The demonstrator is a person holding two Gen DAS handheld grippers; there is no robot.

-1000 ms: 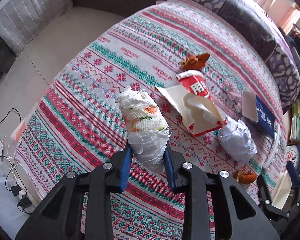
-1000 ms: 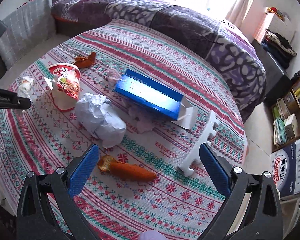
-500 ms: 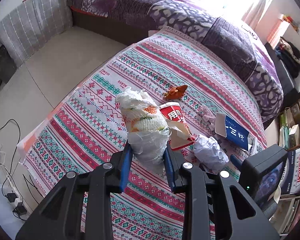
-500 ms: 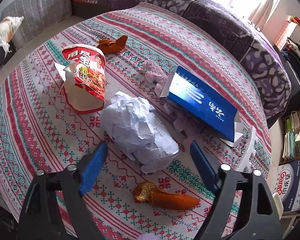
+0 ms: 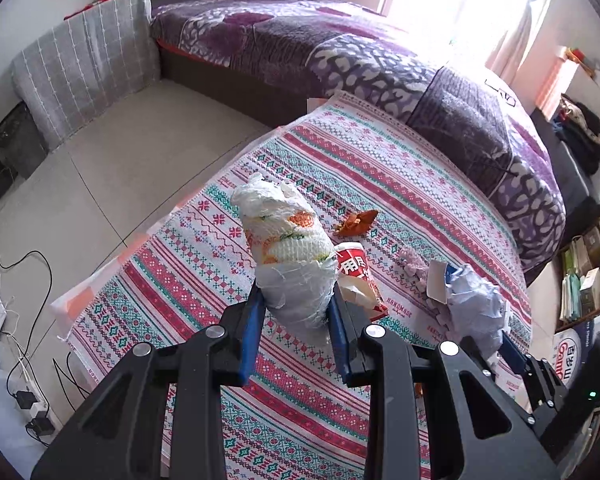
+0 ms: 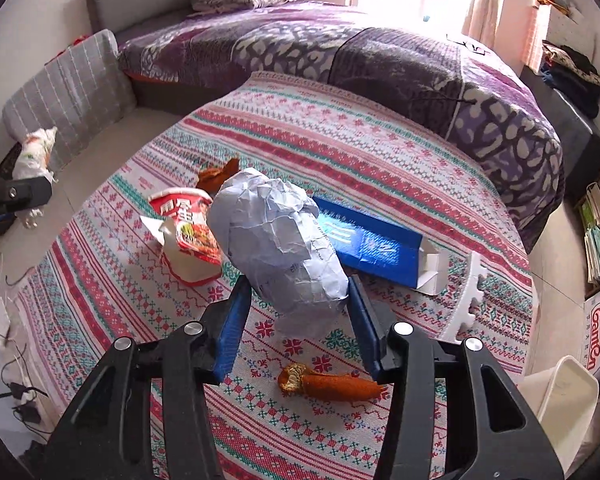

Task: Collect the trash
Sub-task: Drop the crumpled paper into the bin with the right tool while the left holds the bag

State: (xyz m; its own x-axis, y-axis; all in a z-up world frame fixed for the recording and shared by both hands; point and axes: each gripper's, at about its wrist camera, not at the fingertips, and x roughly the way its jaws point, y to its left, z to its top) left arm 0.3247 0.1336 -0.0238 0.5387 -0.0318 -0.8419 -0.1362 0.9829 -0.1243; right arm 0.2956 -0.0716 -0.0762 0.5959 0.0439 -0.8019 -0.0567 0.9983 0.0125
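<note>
A second earlier the right gripper (image 6: 296,312) gaped over the tablecloth (image 6: 380,152); its jaws were closing on the crumpled paper ball (image 6: 276,240), lifted between both pads. The left gripper (image 5: 296,316) stayed clamped on the white netted wad (image 5: 288,256), carried higher.

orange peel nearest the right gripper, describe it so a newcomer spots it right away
On the patterned tablecloth, look just below the crumpled paper ball between the closing right gripper. The orange peel lies there alone: long, cigar-shaped, frayed at one end, unlike the smaller crumpled peel farther back.
</note>
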